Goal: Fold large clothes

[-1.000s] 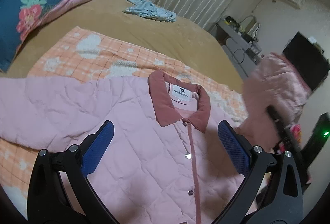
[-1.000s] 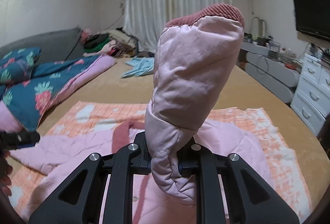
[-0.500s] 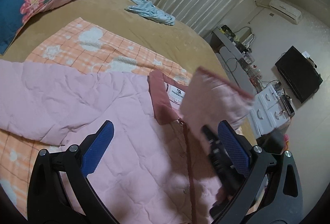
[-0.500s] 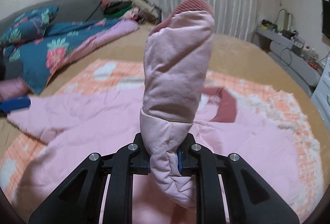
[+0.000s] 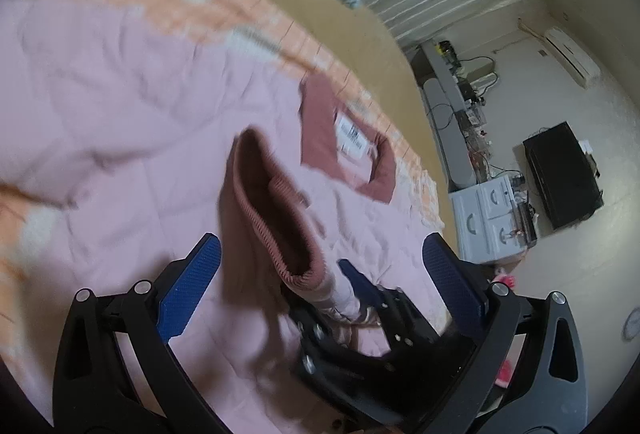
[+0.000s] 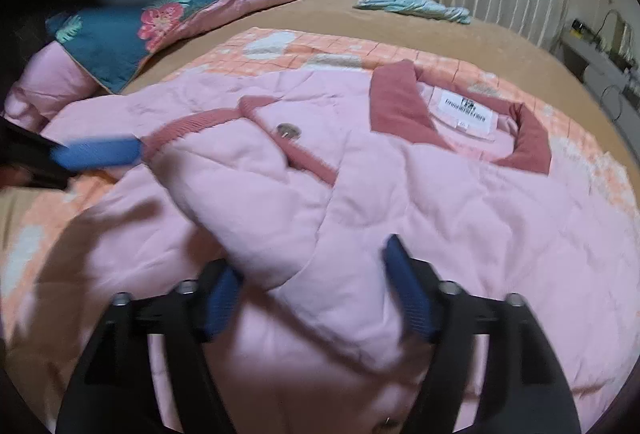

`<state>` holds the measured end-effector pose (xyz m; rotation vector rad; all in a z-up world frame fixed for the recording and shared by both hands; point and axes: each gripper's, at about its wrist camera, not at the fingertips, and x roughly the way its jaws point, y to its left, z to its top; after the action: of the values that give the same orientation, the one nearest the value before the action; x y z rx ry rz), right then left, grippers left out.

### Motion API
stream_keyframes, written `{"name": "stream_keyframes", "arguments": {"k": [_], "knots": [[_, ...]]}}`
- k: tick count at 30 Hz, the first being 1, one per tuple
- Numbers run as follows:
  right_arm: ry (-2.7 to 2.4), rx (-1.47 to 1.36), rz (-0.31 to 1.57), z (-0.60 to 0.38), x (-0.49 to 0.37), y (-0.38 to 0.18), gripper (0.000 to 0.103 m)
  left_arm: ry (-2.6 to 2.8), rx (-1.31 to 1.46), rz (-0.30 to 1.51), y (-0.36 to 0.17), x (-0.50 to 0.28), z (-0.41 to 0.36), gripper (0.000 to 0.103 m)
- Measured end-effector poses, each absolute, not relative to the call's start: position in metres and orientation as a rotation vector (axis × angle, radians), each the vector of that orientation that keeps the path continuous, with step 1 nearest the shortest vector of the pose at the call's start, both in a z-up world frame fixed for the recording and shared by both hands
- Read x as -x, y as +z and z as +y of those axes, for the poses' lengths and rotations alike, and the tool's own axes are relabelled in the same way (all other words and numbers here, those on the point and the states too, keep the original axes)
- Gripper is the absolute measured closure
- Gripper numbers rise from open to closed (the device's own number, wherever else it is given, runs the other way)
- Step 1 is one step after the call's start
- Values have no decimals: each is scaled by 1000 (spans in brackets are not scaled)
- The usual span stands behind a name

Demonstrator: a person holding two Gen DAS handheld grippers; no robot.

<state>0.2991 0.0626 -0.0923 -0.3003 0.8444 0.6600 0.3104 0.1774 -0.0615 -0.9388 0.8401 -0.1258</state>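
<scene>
The pink quilted jacket lay spread on an orange checked blanket over the bed. Its sleeve, ending in a ribbed cuff, lay folded across the chest, passing between the right gripper, whose jaws had just opened and no longer pinched it. The left gripper hung above the cuff, jaws spread, holding nothing.

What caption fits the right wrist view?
Right gripper fingers just opened, sleeve lying across the pink quilted jacket on the bed.
</scene>
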Motion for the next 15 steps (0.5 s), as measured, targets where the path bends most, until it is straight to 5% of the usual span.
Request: {"name": "stream_keyframes", "arguments": {"k": [7, 9, 10, 11, 15], "knots": [[638, 158, 827, -12, -294, -62, 21, -112, 987, 936, -103, -318, 163, 12], [580, 123, 828, -41, -300, -58, 22, -103, 955, 931, -105, -321, 158, 42], [553, 118, 827, -51, -304, -57, 23, -92, 929, 934, -105, -322, 155, 73], [522, 114, 826, -63, -307, -56, 24, -63, 866, 942, -102, -324, 150, 88], [403, 71, 827, -112, -325, -50, 24, -58, 582, 901, -71, -333, 129, 92]]}}
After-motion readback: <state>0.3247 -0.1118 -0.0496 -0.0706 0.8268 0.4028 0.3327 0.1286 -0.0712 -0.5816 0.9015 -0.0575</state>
